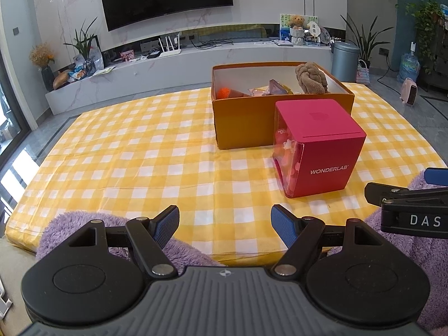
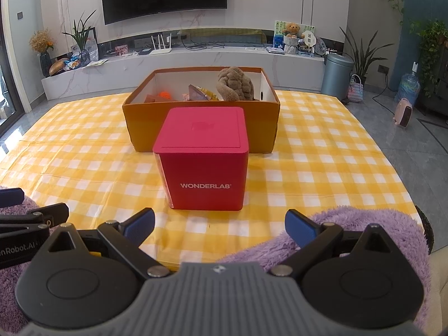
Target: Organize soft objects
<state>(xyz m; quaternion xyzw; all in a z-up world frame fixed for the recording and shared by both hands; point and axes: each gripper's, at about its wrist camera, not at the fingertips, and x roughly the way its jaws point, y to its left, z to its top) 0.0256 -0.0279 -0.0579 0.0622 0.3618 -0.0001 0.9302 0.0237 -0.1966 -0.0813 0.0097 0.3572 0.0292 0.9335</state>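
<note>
An open orange box (image 1: 243, 123) (image 2: 145, 120) stands on the yellow checked tablecloth and holds a brown plush toy (image 1: 310, 78) (image 2: 235, 84), an orange ball (image 1: 224, 93) (image 2: 164, 94) and some wrapped packets. A red WONDERLAB cube (image 1: 319, 151) (image 2: 205, 159) stands just in front of it. My left gripper (image 1: 225, 225) is open and empty above the near table edge, well short of the cube. My right gripper (image 2: 219, 225) is open and empty, facing the cube. Its side shows at the right of the left wrist view (image 1: 408, 196). Purple fluffy fabric (image 1: 70, 229) (image 2: 364, 229) lies under both grippers.
The table (image 1: 126, 154) (image 2: 322, 154) is covered by the checked cloth. Behind it run a white TV shelf (image 1: 168, 70) with clutter, a wall TV, plants, a grey bin (image 1: 344, 61) and a pink heater (image 2: 403, 116) on the floor.
</note>
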